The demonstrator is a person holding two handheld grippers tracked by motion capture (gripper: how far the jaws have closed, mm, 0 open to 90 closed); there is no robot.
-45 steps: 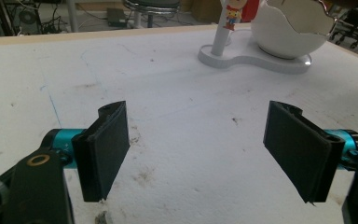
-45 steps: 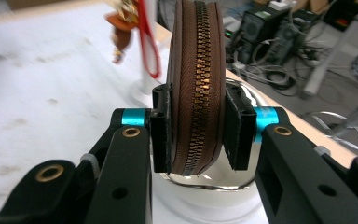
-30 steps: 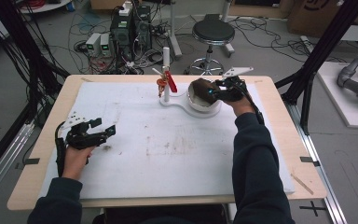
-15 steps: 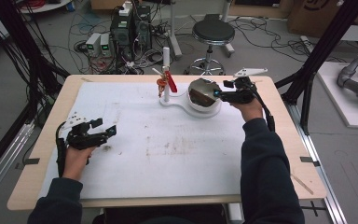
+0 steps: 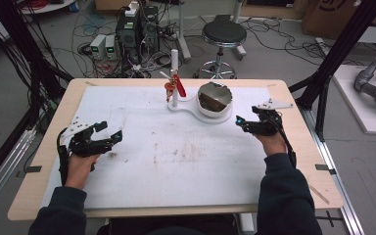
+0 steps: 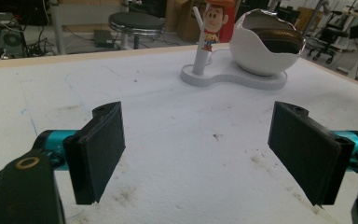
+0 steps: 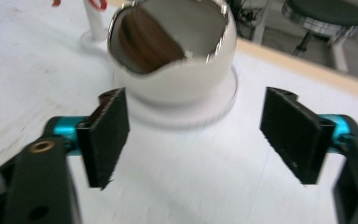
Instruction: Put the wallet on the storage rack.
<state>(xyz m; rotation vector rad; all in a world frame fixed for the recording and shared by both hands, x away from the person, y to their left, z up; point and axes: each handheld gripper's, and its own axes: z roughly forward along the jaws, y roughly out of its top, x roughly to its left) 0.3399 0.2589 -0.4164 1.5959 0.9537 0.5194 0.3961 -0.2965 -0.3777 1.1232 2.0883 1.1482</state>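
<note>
Right gripper [image 5: 250, 124], jaws apart and empty, hovers near the tabletop's right edge, just right of the eggshell-shaped bowl [image 5: 214, 99] at the far edge holding a brown pouch [image 7: 142, 44]; the wide-open left gripper [image 5: 105, 139] sits well apart.

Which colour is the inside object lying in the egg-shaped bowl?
Brown. The object lying in the white bowl shows best in the right gripper view.

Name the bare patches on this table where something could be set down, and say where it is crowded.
Free: the white mat between the left gripper and right gripper, and its near edge. Crowded: the far middle, around the white egg-shaped bowl and the cowboy figurine.
</note>
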